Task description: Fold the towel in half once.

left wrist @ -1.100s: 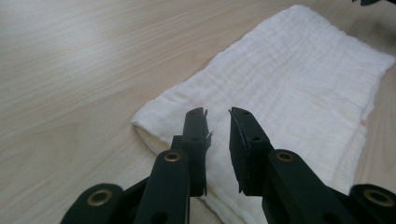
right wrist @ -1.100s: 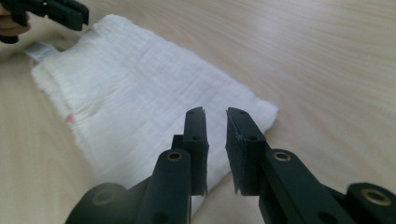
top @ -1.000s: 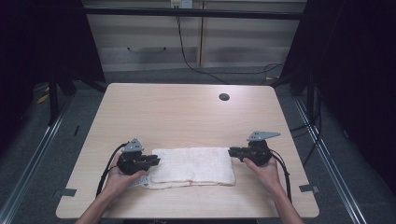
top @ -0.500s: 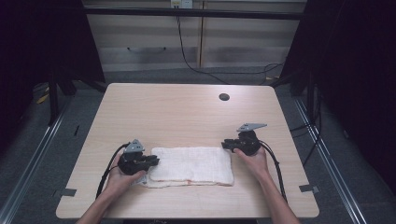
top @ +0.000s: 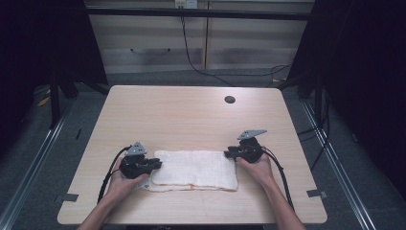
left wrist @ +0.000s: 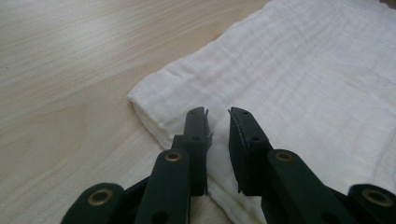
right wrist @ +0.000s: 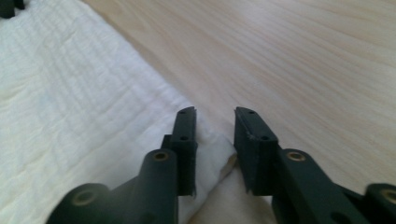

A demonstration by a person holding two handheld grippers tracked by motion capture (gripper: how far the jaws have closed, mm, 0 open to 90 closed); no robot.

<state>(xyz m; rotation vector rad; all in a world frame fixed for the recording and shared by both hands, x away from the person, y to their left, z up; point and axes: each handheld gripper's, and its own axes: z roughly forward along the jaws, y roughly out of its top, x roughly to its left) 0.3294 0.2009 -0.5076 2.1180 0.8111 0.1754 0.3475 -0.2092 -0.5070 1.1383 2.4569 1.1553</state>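
Observation:
A folded white towel (top: 196, 170) lies flat near the front edge of the wooden table (top: 191, 120). My left gripper (top: 155, 165) rests at the towel's left edge, just behind its far left corner. In the left gripper view its jaws (left wrist: 218, 112) stand close together with the thick folded edge of the towel (left wrist: 303, 70) filling the narrow gap. My right gripper (top: 229, 154) sits at the towel's far right corner. Its jaws (right wrist: 215, 112) have just been opening and now straddle that corner of the towel (right wrist: 70, 93) without pressing on it.
A small dark round hole (top: 230, 99) sits in the tabletop at the far right. Bare wood stretches behind the towel. Cables trail from both grippers toward the front edge. Dark curtains and a cabinet stand beyond the table.
My right gripper has moved from the middle of the towel's right edge away from me to its far right corner. The left gripper and the towel have stayed in place.

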